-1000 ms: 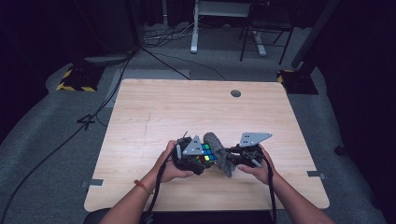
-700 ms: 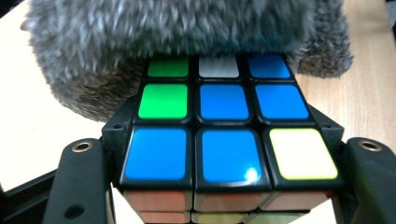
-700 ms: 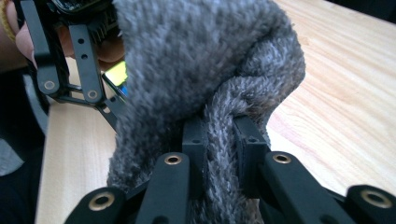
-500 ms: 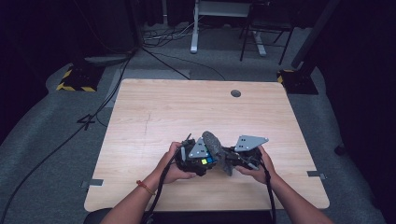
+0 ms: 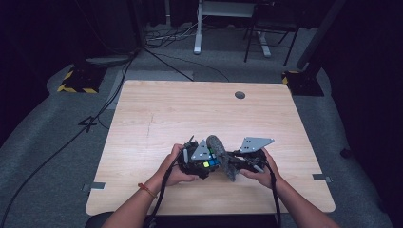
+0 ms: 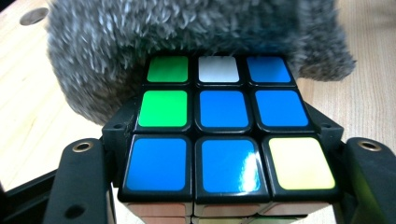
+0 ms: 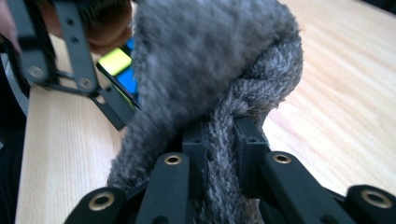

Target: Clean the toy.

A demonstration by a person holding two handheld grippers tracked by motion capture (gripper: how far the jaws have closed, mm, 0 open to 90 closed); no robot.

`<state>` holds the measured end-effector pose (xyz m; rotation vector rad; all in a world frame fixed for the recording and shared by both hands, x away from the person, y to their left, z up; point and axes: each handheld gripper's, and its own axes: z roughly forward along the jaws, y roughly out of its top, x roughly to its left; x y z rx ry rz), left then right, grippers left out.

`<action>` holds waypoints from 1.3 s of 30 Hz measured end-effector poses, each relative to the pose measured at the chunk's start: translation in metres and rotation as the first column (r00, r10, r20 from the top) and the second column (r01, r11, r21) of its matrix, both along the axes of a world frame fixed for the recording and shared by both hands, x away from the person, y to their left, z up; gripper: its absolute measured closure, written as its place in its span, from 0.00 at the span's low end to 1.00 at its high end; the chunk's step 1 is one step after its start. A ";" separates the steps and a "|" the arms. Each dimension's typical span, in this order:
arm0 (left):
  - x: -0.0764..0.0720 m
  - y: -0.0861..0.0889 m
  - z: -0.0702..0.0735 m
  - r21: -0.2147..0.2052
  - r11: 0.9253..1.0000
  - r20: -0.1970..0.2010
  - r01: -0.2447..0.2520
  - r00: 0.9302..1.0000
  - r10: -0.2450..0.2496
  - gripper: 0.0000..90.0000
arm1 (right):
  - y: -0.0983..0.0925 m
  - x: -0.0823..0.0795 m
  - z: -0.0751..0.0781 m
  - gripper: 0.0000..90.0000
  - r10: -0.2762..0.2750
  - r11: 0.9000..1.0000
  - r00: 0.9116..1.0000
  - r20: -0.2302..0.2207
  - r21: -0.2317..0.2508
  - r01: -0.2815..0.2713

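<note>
Work in hand: wiping a puzzle cube with a fuzzy grey cloth, both held over the near part of the wooden table (image 5: 157,114).
Left gripper (image 5: 205,162): jaws clamped on the sides of the Rubik's cube (image 6: 226,135); black pads press both flanks in the left gripper view.
Right gripper (image 5: 237,160): jaws pinched nearly together on a fold of the grey fleece cloth (image 7: 219,93); the fabric is squeezed between the pads in the right gripper view.
Cube position: at 6 o'clock on the table, close to the near edge, between the two hands in the high view.
Cube face toward camera: mostly blue, two green tiles at 10 o'clock, a white one at 12, a yellow one at 4.
Cloth position: draped against the cube's far side, at 12 o'clock from it in the left gripper view; touching it.
Cable grommet (image 5: 240,95): at 12 o'clock on the table, well apart.
Risk 1: cube layer may twist or the cube slip from the pads if the cloth pushes sideways; grip is on smooth tiles.
Risk 2: cloth may pull out of the pinch, since just one fold is caught.
Risk 3: loose fleece could snag on the left jaws.
</note>
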<state>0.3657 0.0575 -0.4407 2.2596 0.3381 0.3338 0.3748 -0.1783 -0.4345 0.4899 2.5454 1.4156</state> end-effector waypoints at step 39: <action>-0.003 -0.004 0.001 -0.029 0.999 -0.019 0.019 1.000 -0.019 0.37 | -0.001 -0.002 0.003 0.86 0.020 1.000 0.999 0.049 -0.012 -0.019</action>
